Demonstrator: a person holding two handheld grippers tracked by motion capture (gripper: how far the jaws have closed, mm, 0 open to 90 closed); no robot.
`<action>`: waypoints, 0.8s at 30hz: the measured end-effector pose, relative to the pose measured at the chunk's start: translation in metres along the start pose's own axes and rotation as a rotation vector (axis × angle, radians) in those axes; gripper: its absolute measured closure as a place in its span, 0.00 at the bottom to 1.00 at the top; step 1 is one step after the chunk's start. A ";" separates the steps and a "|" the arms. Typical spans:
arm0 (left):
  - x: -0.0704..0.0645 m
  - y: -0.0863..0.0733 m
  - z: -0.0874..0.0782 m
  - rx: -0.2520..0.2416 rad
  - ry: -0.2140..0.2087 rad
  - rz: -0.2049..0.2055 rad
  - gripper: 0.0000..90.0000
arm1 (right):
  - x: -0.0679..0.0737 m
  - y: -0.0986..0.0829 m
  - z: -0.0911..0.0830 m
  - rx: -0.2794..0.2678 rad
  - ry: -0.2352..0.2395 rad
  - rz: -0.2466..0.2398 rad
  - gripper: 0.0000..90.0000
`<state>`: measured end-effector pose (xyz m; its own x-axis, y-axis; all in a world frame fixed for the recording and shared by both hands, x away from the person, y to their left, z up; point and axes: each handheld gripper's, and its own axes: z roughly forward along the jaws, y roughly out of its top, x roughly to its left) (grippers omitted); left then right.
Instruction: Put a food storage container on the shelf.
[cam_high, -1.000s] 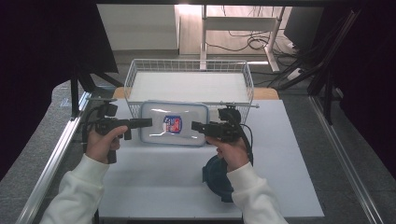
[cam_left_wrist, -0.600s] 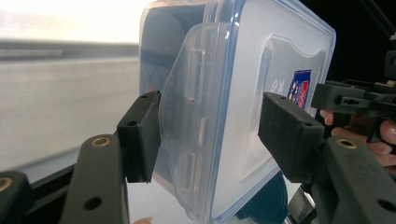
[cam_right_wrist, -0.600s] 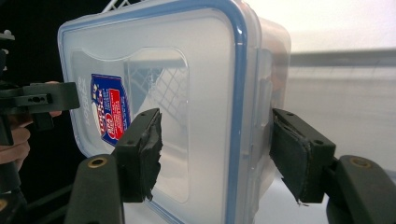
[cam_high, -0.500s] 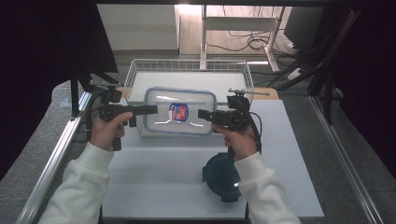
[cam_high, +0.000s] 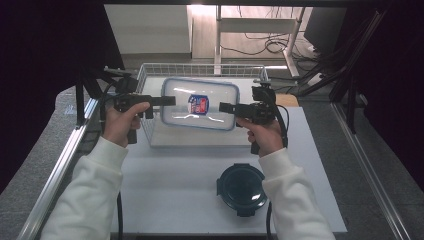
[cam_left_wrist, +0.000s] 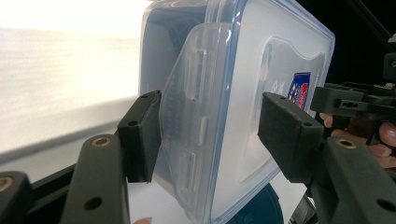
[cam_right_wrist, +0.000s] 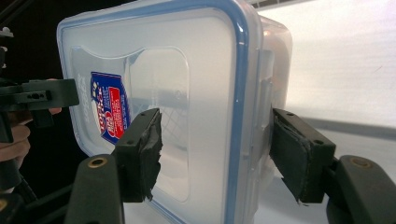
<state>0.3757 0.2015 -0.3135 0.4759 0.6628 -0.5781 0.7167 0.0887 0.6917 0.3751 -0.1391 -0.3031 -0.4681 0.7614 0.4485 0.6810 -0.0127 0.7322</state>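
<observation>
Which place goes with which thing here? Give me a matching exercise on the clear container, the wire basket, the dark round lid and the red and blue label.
Things:
1. clear container
2. wire basket
3. dark round lid
4. red and blue label

Places:
a. flat on the white tabletop by the right sleeve
b. on the container's lid
c. held up between both tongs
d. at the table's far edge

Pairs: 1-c, 2-d, 3-a, 4-b

A white table top (cam_high: 175, 200) carries 2 things. A wire basket (cam_high: 145, 75) stands at its far edge, and a round dark lid (cam_high: 242, 187) lies flat near the front edge, right of centre. A brown patch, perhaps wood, shows beside the basket's right end.
</observation>
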 end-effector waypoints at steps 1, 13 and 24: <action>0.000 0.002 0.001 0.000 -0.002 -0.003 0.46 | -0.001 0.004 -0.001 -0.001 -0.002 -0.004 0.40; 0.003 0.024 0.011 -0.025 -0.008 -0.011 0.46 | -0.009 0.036 0.004 0.019 -0.001 -0.027 0.40; 0.014 0.047 0.023 -0.022 -0.018 -0.020 0.46 | -0.017 0.063 0.014 0.035 -0.009 -0.033 0.40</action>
<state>0.4278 0.1980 -0.2989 0.4704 0.6475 -0.5995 0.7151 0.1184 0.6890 0.4341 -0.1439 -0.2726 -0.4851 0.7671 0.4198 0.6848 0.0348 0.7279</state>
